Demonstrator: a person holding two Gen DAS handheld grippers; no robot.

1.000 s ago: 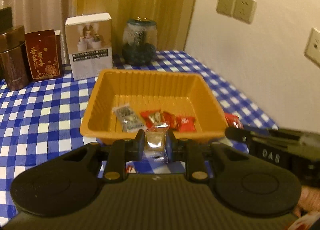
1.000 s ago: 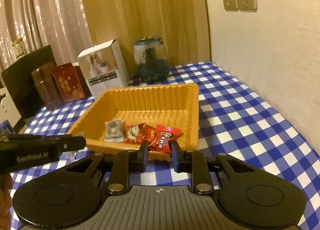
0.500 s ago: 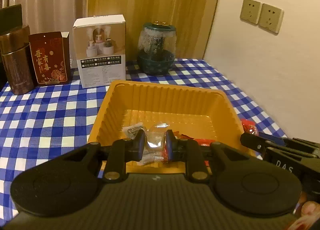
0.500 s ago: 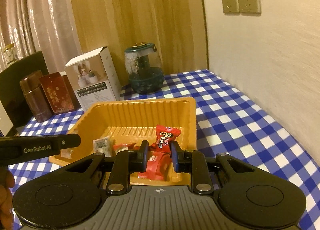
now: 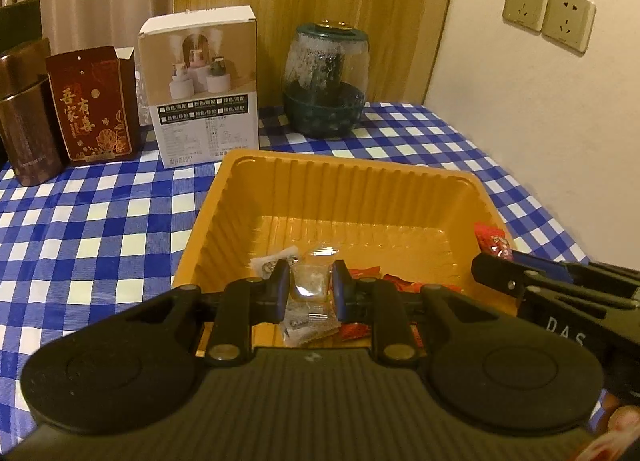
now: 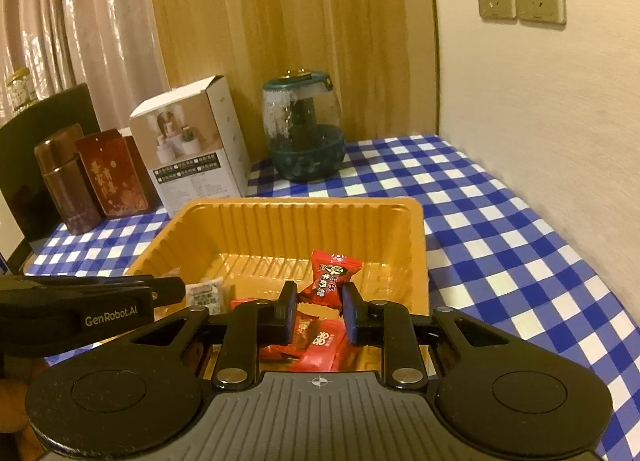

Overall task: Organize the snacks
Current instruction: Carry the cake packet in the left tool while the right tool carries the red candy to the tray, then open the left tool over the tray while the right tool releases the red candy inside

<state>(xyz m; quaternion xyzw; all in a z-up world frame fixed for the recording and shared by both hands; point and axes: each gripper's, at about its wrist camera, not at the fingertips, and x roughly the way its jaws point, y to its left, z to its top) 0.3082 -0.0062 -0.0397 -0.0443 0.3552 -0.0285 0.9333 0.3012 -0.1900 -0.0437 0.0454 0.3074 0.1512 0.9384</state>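
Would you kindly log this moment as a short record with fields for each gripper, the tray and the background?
left gripper: shut on a clear-wrapped candy, over the tray
right gripper: shut on a red-wrapped candy, over the tray
orange ribbed plastic tray: holds several wrapped candies at its near end
surface: blue-and-white checked tablecloth
behind tray: white cardboard box, green-lidded glass jar

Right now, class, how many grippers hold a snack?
2: the left gripper pinches a clear-wrapped candy and the right gripper a red candy, both over the orange tray.
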